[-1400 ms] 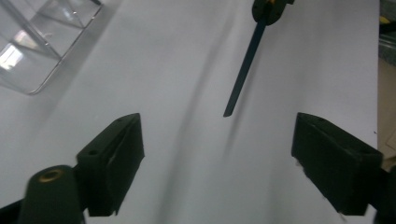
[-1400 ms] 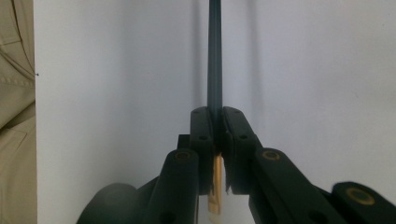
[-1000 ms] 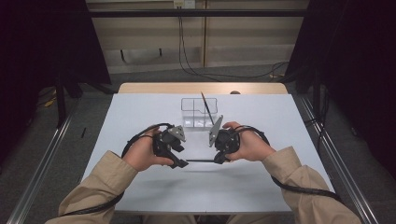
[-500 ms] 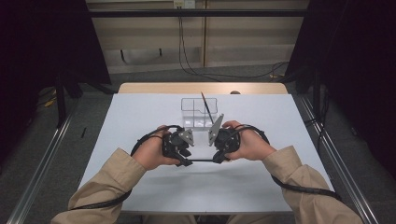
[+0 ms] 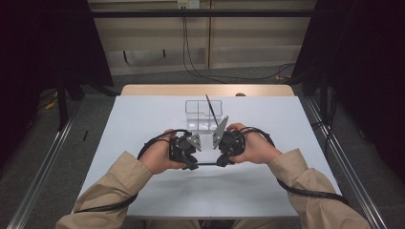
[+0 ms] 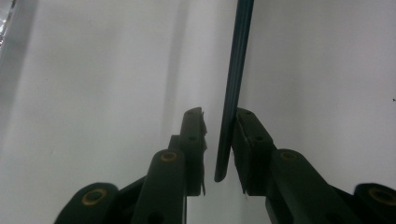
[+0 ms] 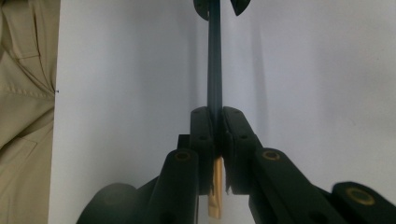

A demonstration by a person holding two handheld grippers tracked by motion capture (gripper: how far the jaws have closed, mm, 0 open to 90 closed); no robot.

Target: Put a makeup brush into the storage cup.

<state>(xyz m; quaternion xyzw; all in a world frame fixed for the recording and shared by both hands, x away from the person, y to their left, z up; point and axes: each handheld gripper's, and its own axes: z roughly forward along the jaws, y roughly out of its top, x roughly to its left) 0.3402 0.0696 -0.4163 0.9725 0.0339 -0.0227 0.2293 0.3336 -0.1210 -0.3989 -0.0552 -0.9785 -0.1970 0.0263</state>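
Handover is the step: your right gripper [image 7: 215, 114] clamps the dark stick [image 7: 214, 60], while your left gripper [image 6: 219, 116] has just been closing around its far end, a gap remaining. Next, close fully before releasing.

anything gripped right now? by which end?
The right gripper clamps a thin dark stick near its tan end. The left gripper has just been closing around the stick's other end; one pad touches, a gap remains.

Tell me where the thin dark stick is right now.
In the high view the thin dark stick spans level between the left gripper and right gripper, just above the table, nearer the person than the clear box.
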